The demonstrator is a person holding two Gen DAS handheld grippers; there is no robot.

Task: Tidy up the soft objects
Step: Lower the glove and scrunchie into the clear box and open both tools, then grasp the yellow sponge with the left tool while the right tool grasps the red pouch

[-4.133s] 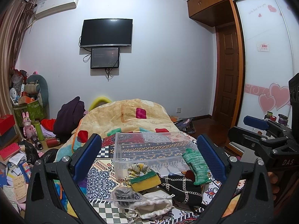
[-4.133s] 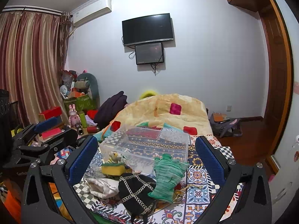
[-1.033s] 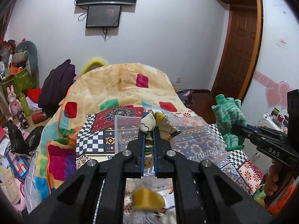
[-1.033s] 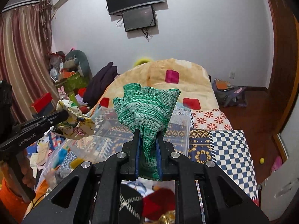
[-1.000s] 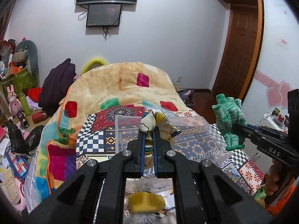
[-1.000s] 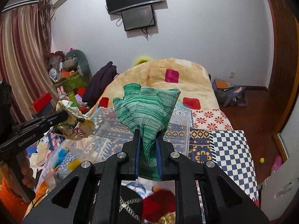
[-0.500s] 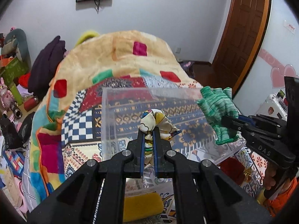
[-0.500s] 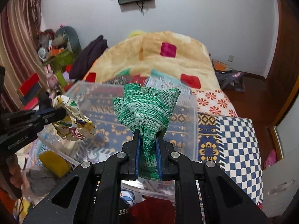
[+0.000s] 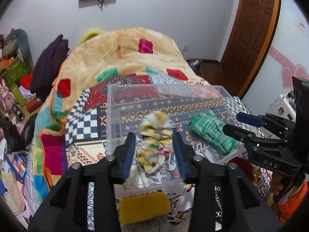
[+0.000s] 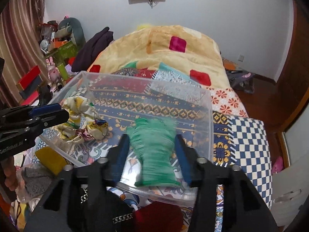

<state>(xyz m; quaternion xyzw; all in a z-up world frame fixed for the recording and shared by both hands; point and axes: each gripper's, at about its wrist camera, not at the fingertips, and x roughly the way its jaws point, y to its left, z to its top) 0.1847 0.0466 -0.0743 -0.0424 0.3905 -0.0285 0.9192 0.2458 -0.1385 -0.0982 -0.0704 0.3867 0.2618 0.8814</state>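
Observation:
A clear plastic bin (image 9: 114, 104) sits on the patterned bedspread; it also shows in the right wrist view (image 10: 209, 119). My left gripper (image 9: 154, 150) is open over the bin's near wall, and a yellow-and-white floral cloth (image 9: 154, 143), blurred, drops between its fingers into the bin. My right gripper (image 10: 152, 152) is open over the bin, and a green knitted glove (image 10: 154, 150), blurred, falls between its fingers. The glove (image 9: 210, 133) and the right gripper (image 9: 249, 123) show at the right of the left wrist view. The cloth (image 10: 81, 121) and the left gripper (image 10: 48, 114) show at the left of the right wrist view.
A yellow sponge (image 9: 143, 206) lies in front of the bin, next to a grey cloth (image 10: 36, 183). A dark red soft item (image 10: 158, 218) and a black chain-trimmed bag (image 10: 108, 214) lie below the right gripper. An orange blanket (image 9: 131, 50) covers the bed beyond. Clutter lines the floor at left.
Both grippers have opened and let go over the bin. The floral cloth and the green glove are dropping into it. Both grippers moved forward and tilted down over the bin.

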